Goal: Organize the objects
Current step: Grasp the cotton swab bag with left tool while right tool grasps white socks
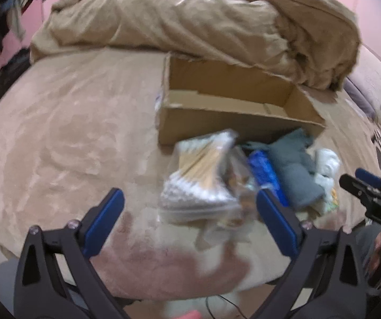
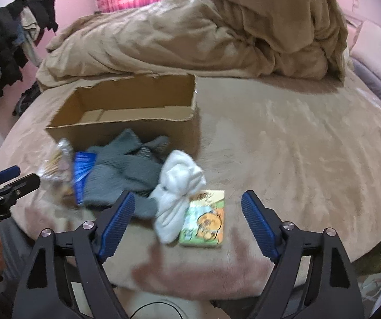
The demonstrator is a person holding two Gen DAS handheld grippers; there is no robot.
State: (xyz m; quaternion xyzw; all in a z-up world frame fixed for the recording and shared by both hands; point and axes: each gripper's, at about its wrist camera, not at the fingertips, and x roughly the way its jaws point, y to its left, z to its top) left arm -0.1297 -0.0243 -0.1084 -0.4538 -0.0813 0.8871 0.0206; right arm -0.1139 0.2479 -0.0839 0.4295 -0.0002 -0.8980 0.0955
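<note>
An open cardboard box stands on the bed, and a small pile lies in front of it. A clear bag of cotton swabs is at the pile's left, then a blue packet, grey socks, white socks and a small green picture box. My left gripper hovers open just short of the swab bag. My right gripper hangs open with the white socks and green box between its fingers, untouched.
A crumpled tan blanket is heaped behind the box. The beige bedspread stretches to both sides. Dark clothes hang at the far left by the pink wall. A cable runs below the bed's near edge.
</note>
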